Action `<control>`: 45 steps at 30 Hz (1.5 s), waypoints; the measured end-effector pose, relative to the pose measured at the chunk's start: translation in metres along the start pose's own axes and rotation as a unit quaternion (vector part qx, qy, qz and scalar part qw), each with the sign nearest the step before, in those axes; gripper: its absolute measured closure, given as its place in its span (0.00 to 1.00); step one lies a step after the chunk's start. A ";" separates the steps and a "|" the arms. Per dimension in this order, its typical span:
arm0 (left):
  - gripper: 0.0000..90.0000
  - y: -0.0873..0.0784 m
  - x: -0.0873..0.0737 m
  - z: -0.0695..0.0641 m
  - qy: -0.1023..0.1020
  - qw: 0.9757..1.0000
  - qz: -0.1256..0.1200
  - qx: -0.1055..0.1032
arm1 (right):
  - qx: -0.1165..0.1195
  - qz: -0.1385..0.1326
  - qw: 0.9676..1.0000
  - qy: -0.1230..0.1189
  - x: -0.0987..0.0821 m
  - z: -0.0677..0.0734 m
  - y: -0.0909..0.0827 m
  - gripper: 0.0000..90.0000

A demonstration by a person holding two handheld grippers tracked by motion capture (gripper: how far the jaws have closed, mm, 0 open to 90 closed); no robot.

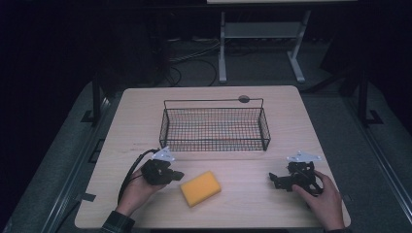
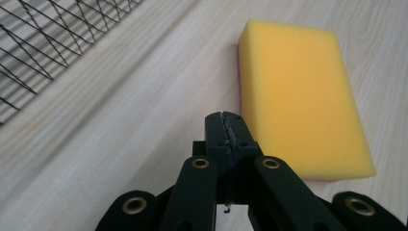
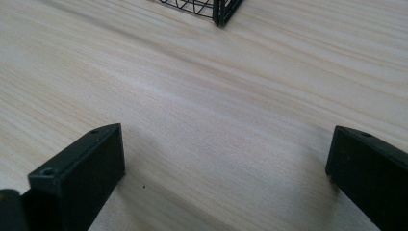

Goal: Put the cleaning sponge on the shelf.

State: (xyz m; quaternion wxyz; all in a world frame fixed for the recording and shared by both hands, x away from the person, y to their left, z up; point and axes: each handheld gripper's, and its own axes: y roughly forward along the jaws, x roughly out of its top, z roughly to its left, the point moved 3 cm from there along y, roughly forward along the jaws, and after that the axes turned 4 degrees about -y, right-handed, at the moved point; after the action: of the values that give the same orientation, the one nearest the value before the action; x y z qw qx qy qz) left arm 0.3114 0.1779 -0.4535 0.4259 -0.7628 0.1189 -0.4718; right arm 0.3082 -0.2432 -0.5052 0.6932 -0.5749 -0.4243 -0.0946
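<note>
A dark room surrounds a pale wooden counter (image 1: 145, 104), with a grey frame standing on the floor behind it. In the high view, a black wire basket (image 1: 214, 127) sits toward the far middle of the counter, with nothing visible inside it. A yellow sponge (image 1: 200, 188) lies flat on the near half, well apart from the basket. The left hand-held gripper (image 1: 176, 174) rests just beside the sponge's left end, and the right hand-held gripper (image 1: 273, 178) sits low over bare wood well off to the sponge's right, pointing toward it.

In the left gripper view, the left hand-held gripper (image 2: 226, 118) has its jaws pressed together with nothing between them, the tip just beside the sponge's (image 2: 298, 96) near long edge; whether it touches is hard to tell. A reddish layer shows along the sponge's underside. The basket's mesh (image 2: 43, 48) crosses the upper left corner.

In the right gripper view, the right hand-held gripper (image 3: 226, 159) has its jaws wide apart over bare wood, and a basket corner (image 3: 219, 9) shows at the top.

The step in hand looks like picking up the sponge, probably for the basket. To do it well, the left jaws should first part wider than the sponge's short side, then straddle it across the middle, low against the wood, and close gently, since foam squashes and can twist out of a corner grip.
</note>
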 end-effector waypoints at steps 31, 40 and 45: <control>0.15 0.009 0.039 -0.039 0.029 0.998 0.056 0.003 | 0.001 0.000 1.000 0.001 -0.001 0.001 -0.001 0.00; 0.14 0.029 0.042 -0.052 0.042 0.995 0.088 0.004 | 0.001 0.000 1.000 0.001 -0.001 0.001 -0.001 0.00; 0.14 0.042 0.042 -0.057 0.051 0.993 0.108 0.018 | 0.001 0.000 1.000 0.001 -0.001 0.001 -0.001 0.00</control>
State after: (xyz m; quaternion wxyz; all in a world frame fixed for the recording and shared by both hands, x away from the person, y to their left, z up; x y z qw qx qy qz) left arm 0.2957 0.0970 -0.4488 0.4811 -0.7126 0.2140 -0.4637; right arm 0.3069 -0.2431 -0.5052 0.6941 -0.5743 -0.4237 -0.0946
